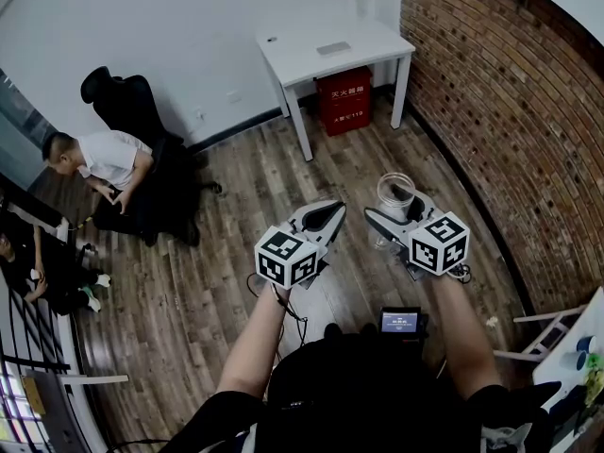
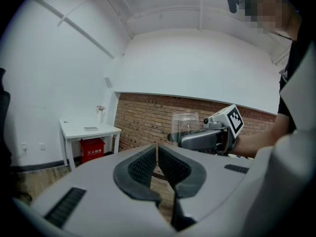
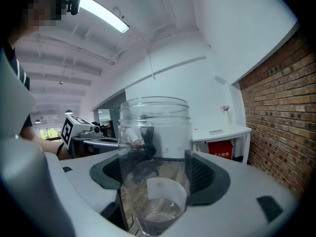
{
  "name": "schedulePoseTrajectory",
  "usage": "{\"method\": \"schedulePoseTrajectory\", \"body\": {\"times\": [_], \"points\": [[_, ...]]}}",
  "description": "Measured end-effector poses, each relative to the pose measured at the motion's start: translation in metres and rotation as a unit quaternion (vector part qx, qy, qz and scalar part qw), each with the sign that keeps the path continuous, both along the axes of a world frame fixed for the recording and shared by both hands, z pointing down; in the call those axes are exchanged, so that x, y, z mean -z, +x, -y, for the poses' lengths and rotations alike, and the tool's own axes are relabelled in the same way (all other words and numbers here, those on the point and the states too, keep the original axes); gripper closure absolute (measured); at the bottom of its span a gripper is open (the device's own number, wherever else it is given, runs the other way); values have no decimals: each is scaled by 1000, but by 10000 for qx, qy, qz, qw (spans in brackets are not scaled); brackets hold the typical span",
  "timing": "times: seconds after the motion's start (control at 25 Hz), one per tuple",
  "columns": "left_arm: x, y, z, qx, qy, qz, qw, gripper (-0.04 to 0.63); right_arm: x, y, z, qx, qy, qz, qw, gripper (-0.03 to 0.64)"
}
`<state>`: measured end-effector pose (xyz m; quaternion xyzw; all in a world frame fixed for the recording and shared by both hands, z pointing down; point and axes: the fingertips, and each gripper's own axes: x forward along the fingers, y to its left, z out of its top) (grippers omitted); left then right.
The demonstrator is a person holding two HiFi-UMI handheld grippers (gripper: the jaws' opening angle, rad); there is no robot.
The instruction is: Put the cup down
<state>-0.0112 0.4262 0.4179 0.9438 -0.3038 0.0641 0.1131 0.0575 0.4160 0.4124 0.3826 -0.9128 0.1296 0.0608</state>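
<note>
In the right gripper [image 1: 394, 210], the cup [image 1: 396, 189] is half-hidden.

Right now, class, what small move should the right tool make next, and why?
Probably carry the right tool forward toward the white table: its jaws clamp the clear cup upright over the wooden floor, with no tabletop beneath it yet.

1. The floor [image 1: 236, 215] is made of dark wood planks.
2. The white wall [image 1: 170, 36] meets the brick wall [image 1: 500, 111].
3. A white desk [image 1: 330, 50] stands in that corner, with a red box [image 1: 343, 100] under it.
4. A black chair [image 1: 127, 102] stands by the white wall.
5. A long light [image 3: 101, 14] shines on the ceiling.
</note>
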Motion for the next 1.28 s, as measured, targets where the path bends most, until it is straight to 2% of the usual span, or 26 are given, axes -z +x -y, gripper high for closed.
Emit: {"method": "schedulePoseTrajectory", "body": {"times": [0.84, 1.28], "points": [[-6, -6, 6, -68, -13, 47, 10000, 586, -4, -3, 7, -94, -70, 159, 9998, 259], [-12, -33, 23, -54, -20, 63, 10000, 586, -9, -27, 21, -180, -125, 119, 9997, 259]]}}
